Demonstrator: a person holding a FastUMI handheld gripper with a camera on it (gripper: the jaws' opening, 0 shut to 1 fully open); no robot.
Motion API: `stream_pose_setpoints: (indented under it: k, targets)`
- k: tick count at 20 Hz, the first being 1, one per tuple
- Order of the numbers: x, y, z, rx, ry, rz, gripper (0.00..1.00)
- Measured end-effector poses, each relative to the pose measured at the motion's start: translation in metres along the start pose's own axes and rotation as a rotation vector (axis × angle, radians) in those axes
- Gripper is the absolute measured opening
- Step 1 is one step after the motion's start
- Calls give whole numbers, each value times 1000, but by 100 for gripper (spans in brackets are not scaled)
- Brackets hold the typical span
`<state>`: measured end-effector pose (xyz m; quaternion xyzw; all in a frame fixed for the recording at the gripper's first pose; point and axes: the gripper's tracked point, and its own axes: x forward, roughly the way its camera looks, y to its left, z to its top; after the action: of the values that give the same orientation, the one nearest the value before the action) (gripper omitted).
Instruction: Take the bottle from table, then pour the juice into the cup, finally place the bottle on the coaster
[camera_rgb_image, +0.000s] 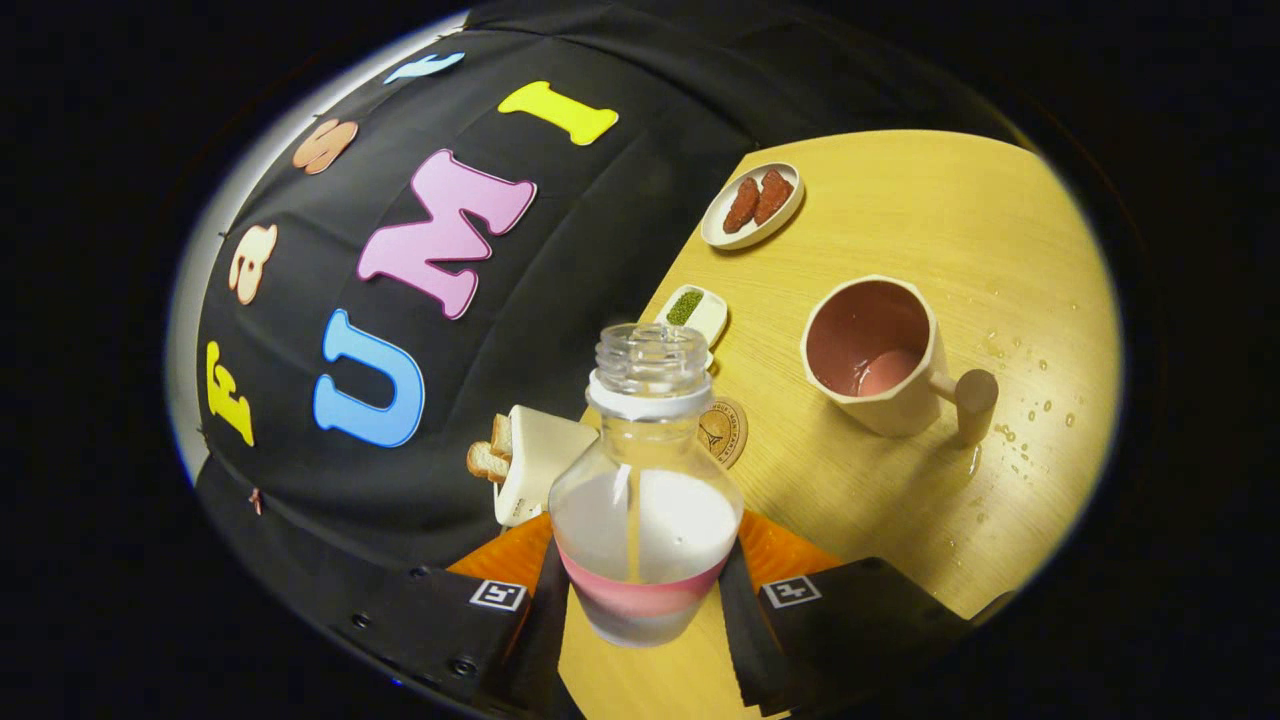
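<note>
Low in the frame's centre, the gripper (645, 590) clamped the clear, uncapped juice bottle (645, 500) by its belly; rigid, smooth, probably slippery, part-full, so moderately light. The cup (880, 355) sat right.

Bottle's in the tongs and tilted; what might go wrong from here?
1. The bottle, uncapped and held between the tongs, may spill short of the cup.
2. Droplets already wet the table; more may follow.
3. The coaster sits close to the toaster, so setting down there could knock it.
</note>
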<state>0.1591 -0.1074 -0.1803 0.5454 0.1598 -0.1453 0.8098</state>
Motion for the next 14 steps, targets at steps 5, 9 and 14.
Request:
stream_pose_setpoints:
  k: [5, 9, 14]
  targets:
    - [8, -1, 4, 123, 23, -14, 70]
    - [12, 2, 27, 294, -24, -16, 70]
    - [26, -3, 33, 458, -19, -33, 70]
